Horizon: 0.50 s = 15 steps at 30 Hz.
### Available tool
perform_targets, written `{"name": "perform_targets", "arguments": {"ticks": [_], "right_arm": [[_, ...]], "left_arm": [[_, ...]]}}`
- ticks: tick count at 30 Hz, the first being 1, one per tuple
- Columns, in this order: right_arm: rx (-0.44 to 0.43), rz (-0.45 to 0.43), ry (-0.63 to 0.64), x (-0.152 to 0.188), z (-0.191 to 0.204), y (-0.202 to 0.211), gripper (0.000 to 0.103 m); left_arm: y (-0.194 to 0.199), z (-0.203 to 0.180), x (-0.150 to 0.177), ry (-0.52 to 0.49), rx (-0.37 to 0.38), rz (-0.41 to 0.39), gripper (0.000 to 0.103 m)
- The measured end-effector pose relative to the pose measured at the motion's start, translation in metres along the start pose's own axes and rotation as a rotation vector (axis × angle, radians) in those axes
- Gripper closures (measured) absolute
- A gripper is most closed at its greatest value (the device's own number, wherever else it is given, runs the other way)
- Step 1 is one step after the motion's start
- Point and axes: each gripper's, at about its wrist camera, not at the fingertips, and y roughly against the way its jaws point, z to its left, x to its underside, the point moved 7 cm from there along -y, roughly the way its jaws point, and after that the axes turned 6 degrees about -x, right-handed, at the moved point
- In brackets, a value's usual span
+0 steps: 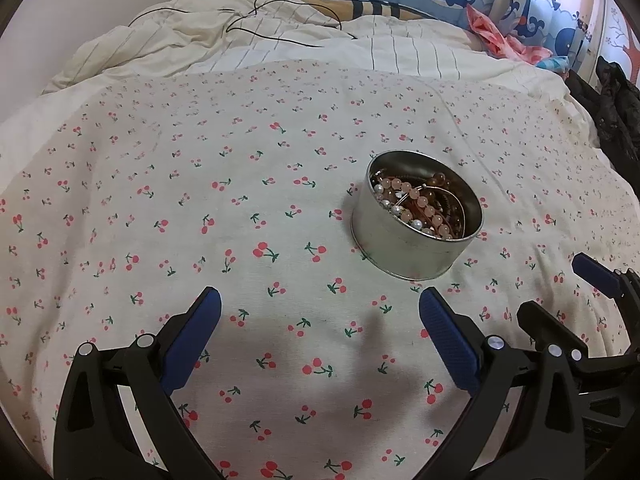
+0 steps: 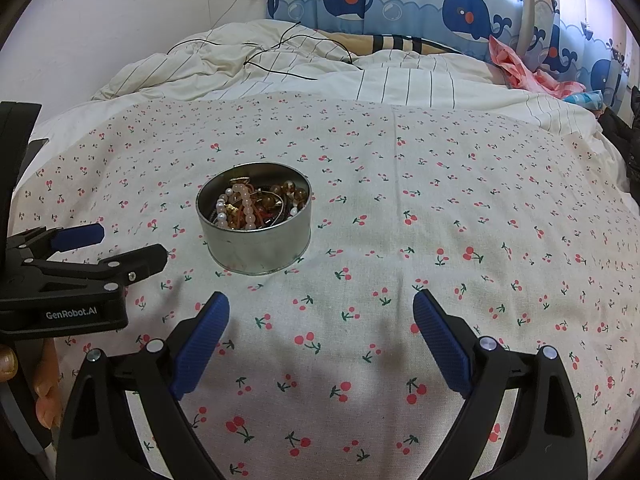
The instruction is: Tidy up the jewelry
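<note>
Nearest, the left tongs (image 1: 320,308) and right tongs (image 2: 321,312) both gape wide and hold nothing, poised above the cherry-print bedspread (image 1: 160,200). Beyond them sits the round tin (image 2: 254,236), heaped with tangled beads (image 2: 244,204). I judge that pulling one strand may drag others out, or tip the tin on the soft bed.

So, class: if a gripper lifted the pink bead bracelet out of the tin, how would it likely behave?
The pink bead bracelet would probably droop, being strung beads. It lies tangled among other jewelry in the tin, so it may drag neighbours along. Smooth round beads could slip.
</note>
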Motion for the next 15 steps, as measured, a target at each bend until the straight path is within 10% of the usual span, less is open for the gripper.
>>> {"name": "perform_targets", "arguments": {"ticks": [15], "right_arm": [[-0.002,0.009,0.009,0.0014,-0.0001,-0.0021,0.014]], "left_arm": [[-0.0026,-0.0045,0.0025,-0.028,-0.017,0.014,0.008]]}}
